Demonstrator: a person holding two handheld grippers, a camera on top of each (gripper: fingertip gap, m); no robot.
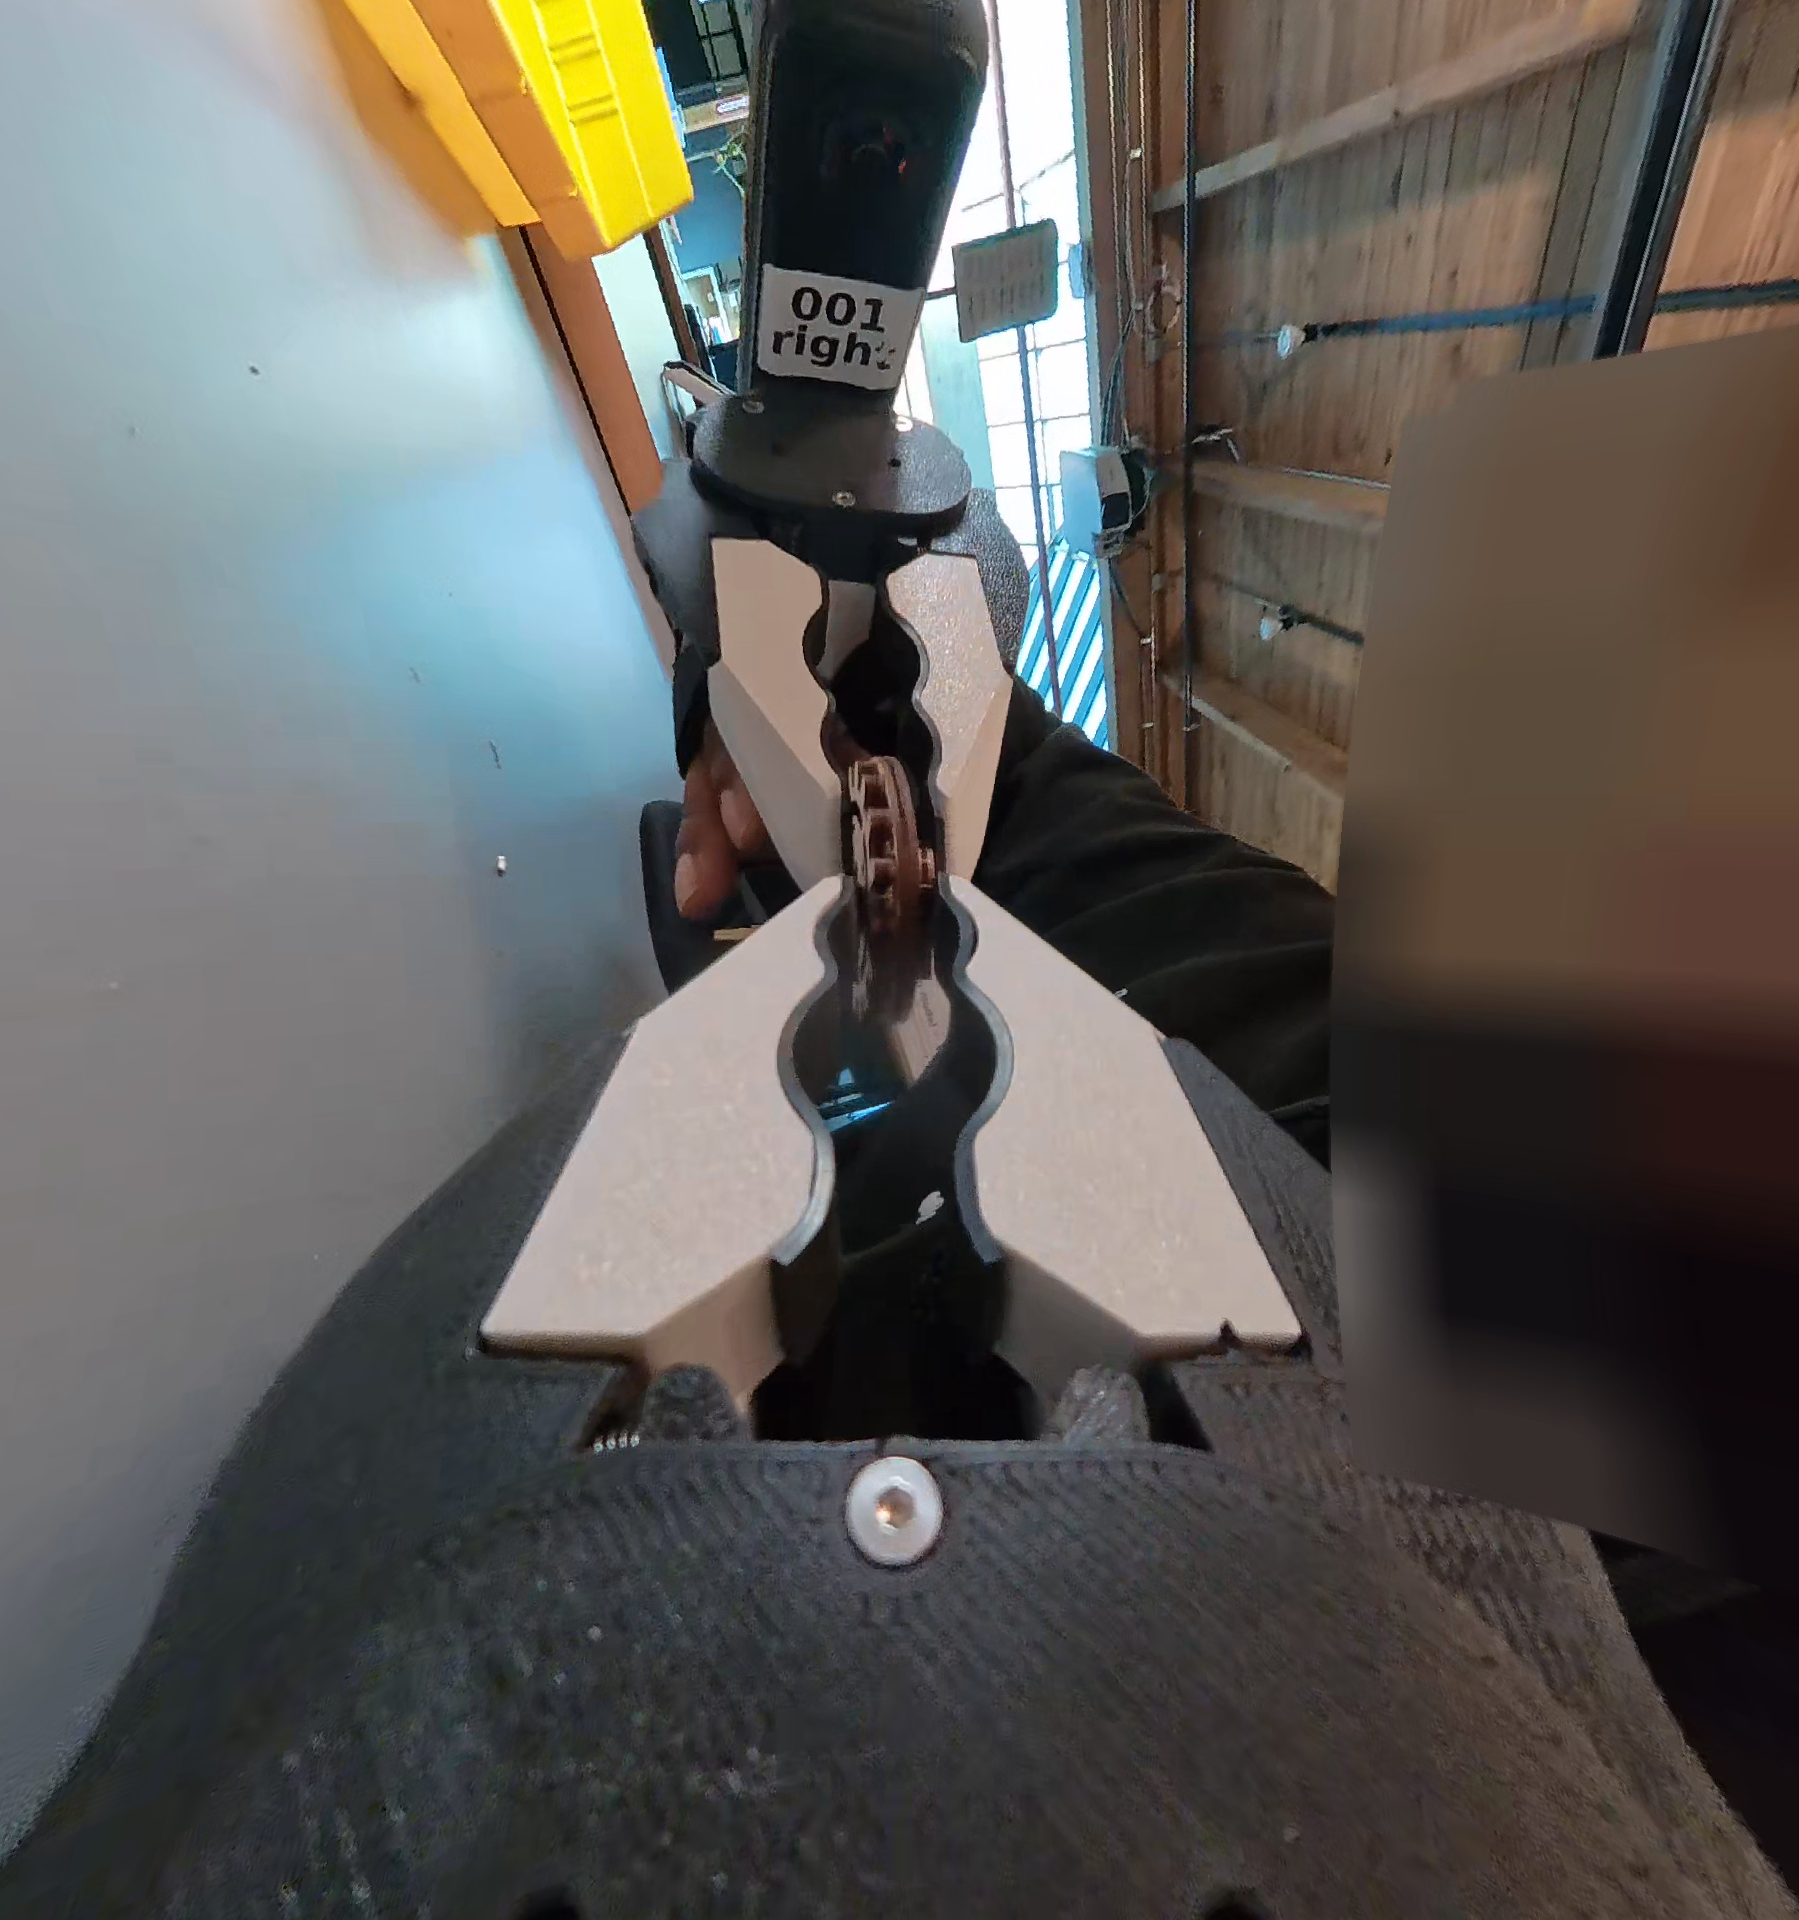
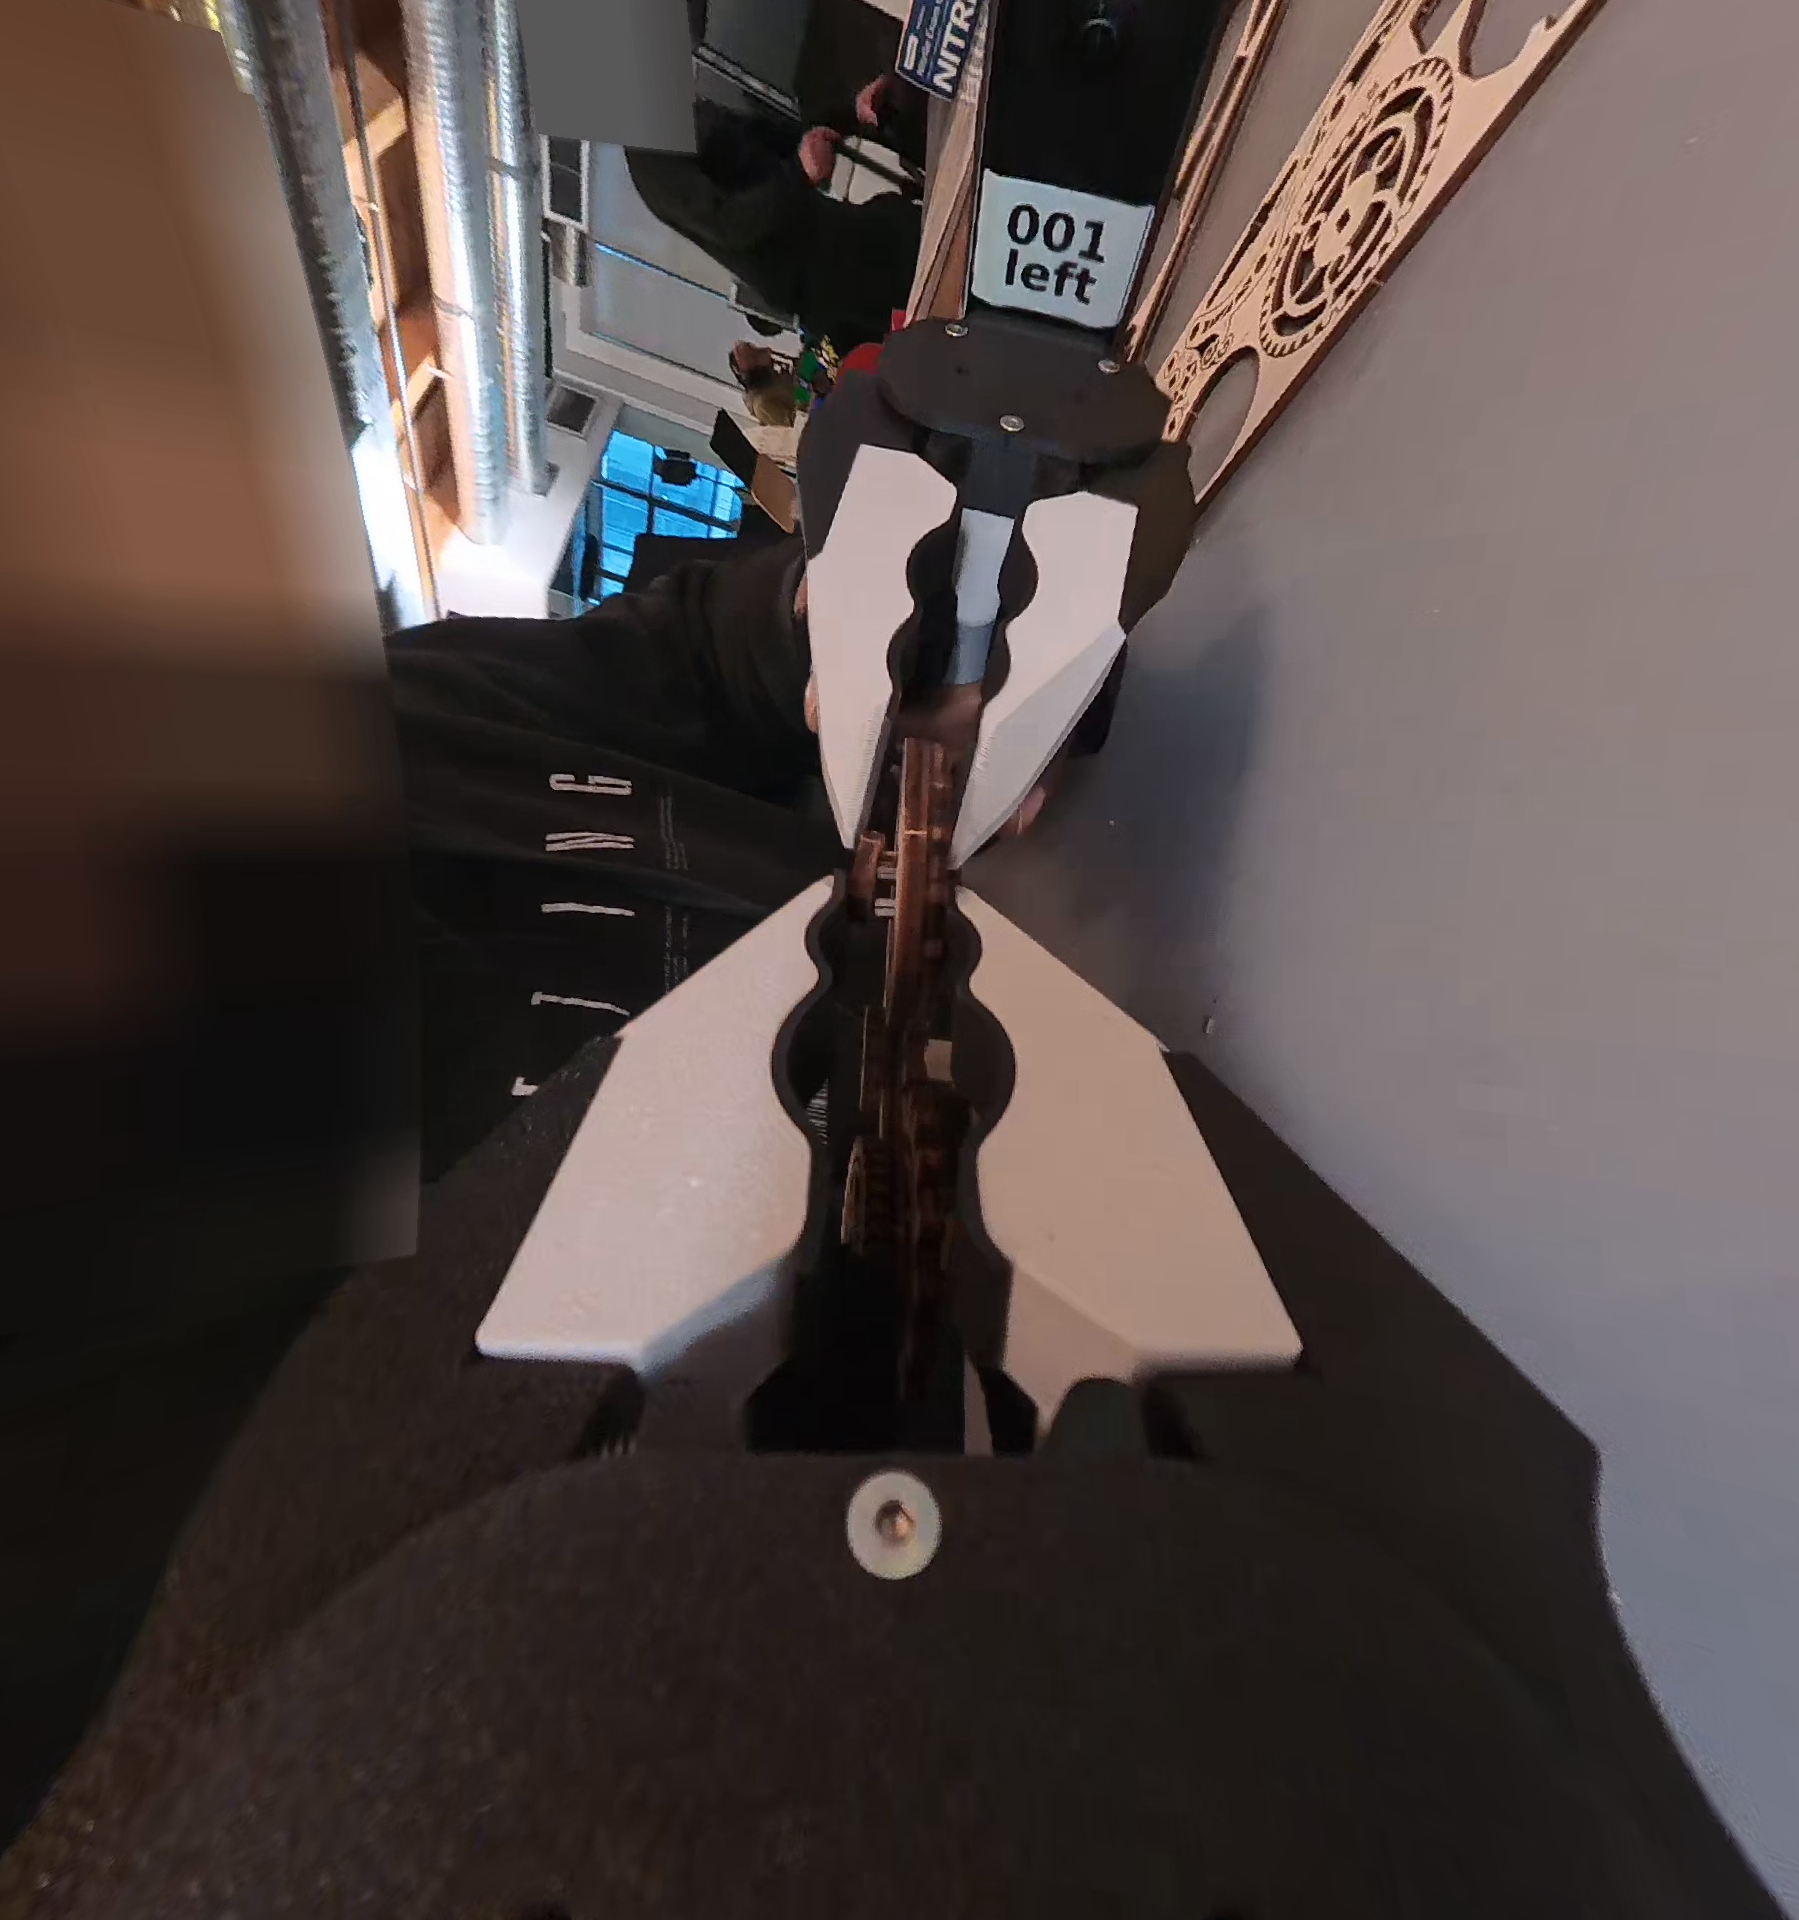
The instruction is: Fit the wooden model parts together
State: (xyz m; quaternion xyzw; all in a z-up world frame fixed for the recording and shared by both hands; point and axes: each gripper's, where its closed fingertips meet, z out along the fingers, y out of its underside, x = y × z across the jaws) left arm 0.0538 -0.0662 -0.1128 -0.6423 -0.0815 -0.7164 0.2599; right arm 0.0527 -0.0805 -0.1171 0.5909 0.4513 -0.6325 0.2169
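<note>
left claw (image 1: pixel 890 883): clenched on a wooden gear piece (image 1: pixel 887 831), thin and seen edge-on, poking out past its tips toward the other claw

right claw (image 2: pixel 900 883): clenched too, on a darker wooden assembly (image 2: pixel 910 1039) that looks like a stack of flat laser-cut layers running lengthwise down the slot between its fingers

the key relation: both claws point nose to nose, tips nearly touching, so each part lies dead ahead of its own claw. Long axes of the two pieces look roughly in line with each other and with both claws, all edge-on to both cameras

who's nearer: honestly a tie, the join sits right between the two sets of tips. My guess is the fit comes down to a straight push along that shared line, with barely any room for twist

already mated?: can't tell, the wood overlaps in both views

worktop (image 2: pixel 1497 935): grey surface off to the right claw's side, well clear of the parts

on it: a pale wooden sheet of cut-out parts (image 2: pixel 1321 239), beyond the left claw, with some holes already empty

yellow bin (image 1: pixel 583 114): far past the right claw, contents not visible
</note>
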